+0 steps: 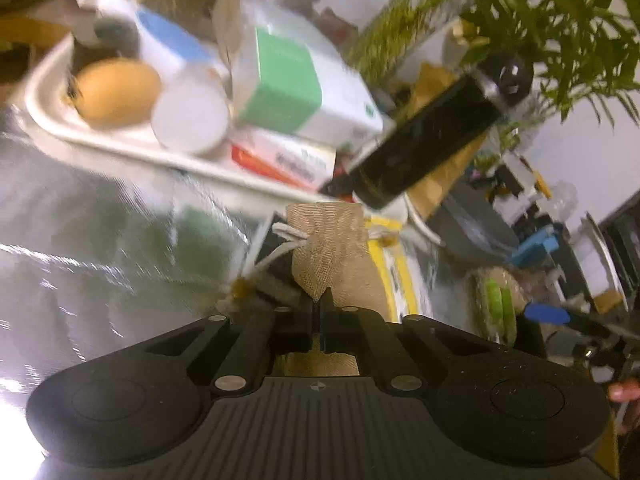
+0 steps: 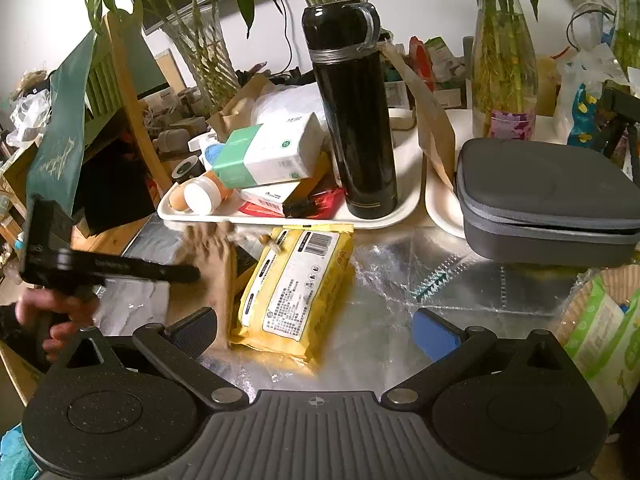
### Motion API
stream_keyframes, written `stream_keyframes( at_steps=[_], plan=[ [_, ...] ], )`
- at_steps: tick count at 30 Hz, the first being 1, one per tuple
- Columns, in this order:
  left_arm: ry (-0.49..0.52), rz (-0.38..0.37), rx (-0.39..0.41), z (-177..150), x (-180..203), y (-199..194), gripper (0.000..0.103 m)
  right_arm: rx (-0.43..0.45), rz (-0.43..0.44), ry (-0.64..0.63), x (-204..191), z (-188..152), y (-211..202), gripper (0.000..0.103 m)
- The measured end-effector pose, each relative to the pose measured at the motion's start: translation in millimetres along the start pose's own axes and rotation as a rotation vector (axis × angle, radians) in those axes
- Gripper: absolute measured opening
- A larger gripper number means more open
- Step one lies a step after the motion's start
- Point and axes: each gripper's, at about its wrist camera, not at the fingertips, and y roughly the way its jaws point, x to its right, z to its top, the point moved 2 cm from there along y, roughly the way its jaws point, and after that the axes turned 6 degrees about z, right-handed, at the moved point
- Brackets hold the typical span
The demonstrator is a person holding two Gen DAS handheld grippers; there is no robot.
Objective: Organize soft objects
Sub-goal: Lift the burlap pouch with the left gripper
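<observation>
A small burlap drawstring pouch (image 1: pixel 332 240) with white cords hangs in front of my left gripper (image 1: pixel 320 300), whose jaws are shut on the pouch's lower edge. In the right wrist view the same pouch (image 2: pixel 212 256) is a brown blur at the tip of the left gripper (image 2: pixel 188 274), just left of a yellow pack of wipes (image 2: pixel 296 284) lying flat on the foil-covered table. My right gripper (image 2: pixel 316 334) hovers over the near end of that pack, its jaws wide open and holding nothing.
A white tray (image 2: pixel 404 184) behind the pack carries a black flask (image 2: pixel 352 120), tissue boxes and small jars. To the right lie a grey zip case (image 2: pixel 552 200) and a woven basket (image 2: pixel 580 300) holding a green pack. Plant vases line the back.
</observation>
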Motion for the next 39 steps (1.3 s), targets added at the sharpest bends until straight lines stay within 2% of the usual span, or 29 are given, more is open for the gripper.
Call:
stream_keyframes(
  at_steps=[5, 10, 15, 17, 24, 29, 35, 39],
  plan=[
    [-0.024, 0.043, 0.118, 8, 5, -35, 0.002, -0.003, -0.023, -0.025, 1, 1, 4, 0.103],
    [0.003, 0.118, 0.225, 5, 14, -71, 0.002, -0.024, -0.021, -0.065, 2, 2, 14, 0.103],
    [0.102, 0.293, 0.286, -8, 30, -91, 0.002, -0.063, 0.029, -0.114, -3, 1, 31, 0.103],
    [0.134, 0.331, 0.287, -11, 35, -93, 0.002, -0.082, 0.052, -0.136, -7, 1, 39, 0.103],
    [0.103, 0.324, 0.280, -11, 25, -98, 0.003, -0.145, 0.101, -0.157, -11, 0, 73, 0.098],
    [0.086, 0.321, 0.262, -14, 21, -97, 0.003, -0.147, 0.114, -0.157, -10, 4, 92, 0.096],
    [0.097, 0.316, 0.246, -14, 23, -94, 0.003, -0.157, 0.068, -0.172, -10, 6, 117, 0.096],
    [0.097, 0.319, 0.241, -15, 22, -92, 0.003, -0.181, -0.001, -0.202, -7, 7, 121, 0.094]
  ],
)
